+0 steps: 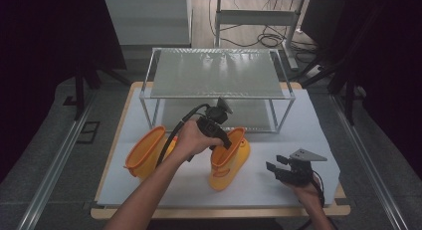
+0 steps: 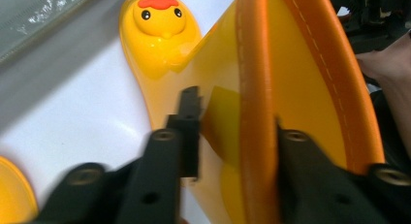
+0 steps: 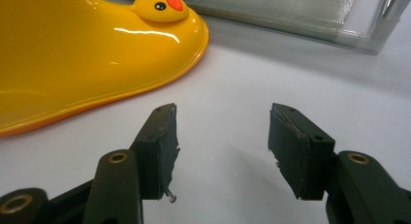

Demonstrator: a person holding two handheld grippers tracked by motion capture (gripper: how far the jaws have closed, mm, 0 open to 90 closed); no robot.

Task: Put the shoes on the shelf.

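Yellow boot [image 2: 286, 88] stands with its orange rim pinched between the left gripper [image 1: 222, 139] fingers; looks clamped, bit blurry though. Right gripper [image 3: 220, 151] fingers spread wide, boot off to their left

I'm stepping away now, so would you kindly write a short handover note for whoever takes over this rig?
Left gripper: fingers straddle the orange cuff of the right boot, one inside, one outside; whether they are clamped yet can't be told.
Right gripper: open and holding nothing, low over the white mat to the right of that boot.
Left boot: lies tipped over on the mat.
Rack: both shelves bare.
Done: the right boot is in hand.
Left: probably both boots go onto the rack.
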